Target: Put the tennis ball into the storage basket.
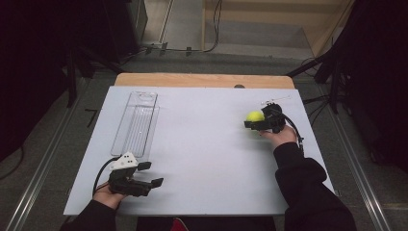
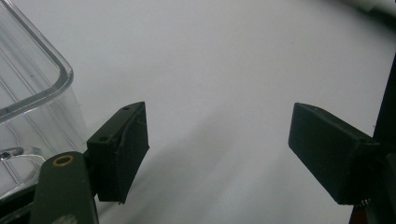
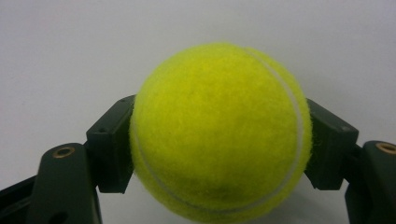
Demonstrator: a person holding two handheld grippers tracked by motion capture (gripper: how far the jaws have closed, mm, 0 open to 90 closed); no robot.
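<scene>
Right tongs (image 3: 219, 140) clenched on tennis ball (image 3: 219, 130); round, no long axis; left tongs (image 2: 217, 154) released

A: Where did the tennis ball (image 1: 255, 116) sit?

B: Over the right side of the white board (image 1: 202, 159), between the jaws of the right gripper (image 1: 252, 124), toward the far edge.

A: And the clear tray (image 1: 136, 123)?

B: On the board's left side, running lengthwise from the far edge toward the near one, well apart from the ball.

A: The left gripper (image 1: 150, 174)?

B: Near the board's front left corner, just in front of the tray's near end.
</scene>
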